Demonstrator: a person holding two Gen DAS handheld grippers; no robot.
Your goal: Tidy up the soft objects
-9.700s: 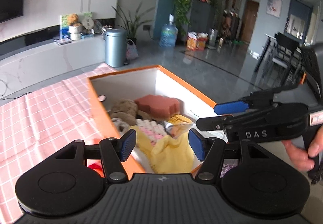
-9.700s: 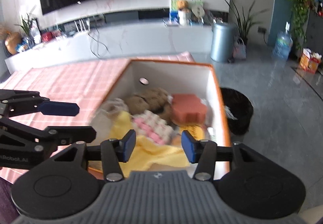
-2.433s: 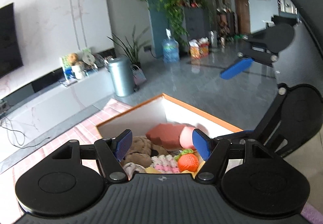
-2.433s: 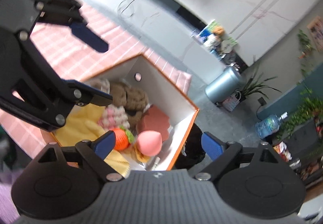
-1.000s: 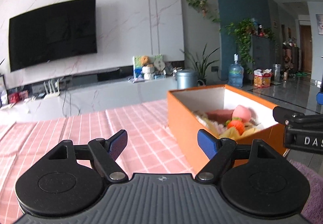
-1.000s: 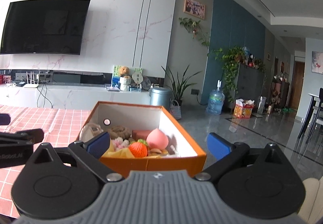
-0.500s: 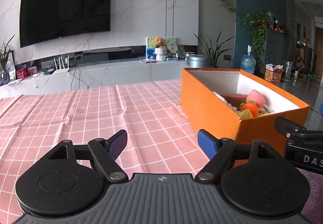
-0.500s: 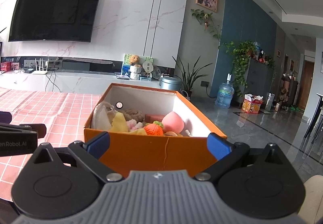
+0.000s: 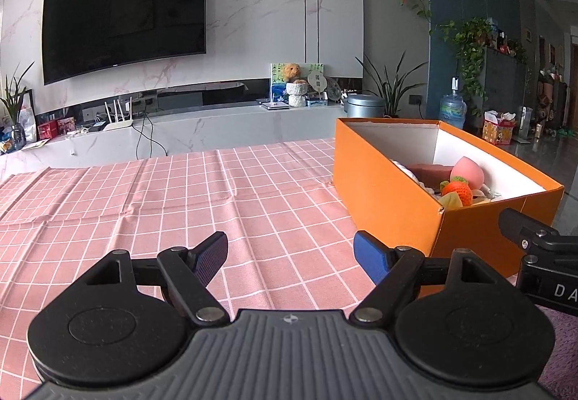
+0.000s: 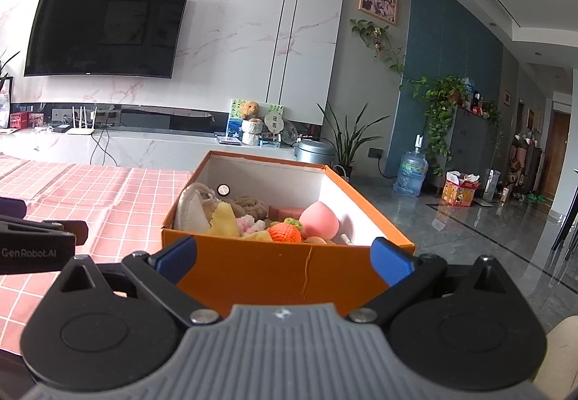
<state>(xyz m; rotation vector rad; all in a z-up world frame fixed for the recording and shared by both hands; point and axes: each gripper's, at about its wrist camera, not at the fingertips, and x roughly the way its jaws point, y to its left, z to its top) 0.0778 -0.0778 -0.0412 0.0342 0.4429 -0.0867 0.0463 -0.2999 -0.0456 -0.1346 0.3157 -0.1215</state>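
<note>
An orange box with a white inside stands at the right end of the pink checked tablecloth; the same orange box is at the right in the left wrist view. It holds soft things: an orange knitted fruit, a pink sponge egg, yellow cloth, a brown knitted piece and a terracotta sponge. My left gripper hovers open and empty over the cloth, left of the box. My right gripper is open and empty just before the box's near end wall.
A white media bench with a router, cables and a teddy bear runs behind the table under a wall TV. Right of the table lie a grey bin, plants, a water bottle and glossy floor.
Both grippers have drawn back and sunk to table height, away from the box; earlier they hovered above its contents. The orange fruit and pink egg joined the box's contents since the earliest frames.
</note>
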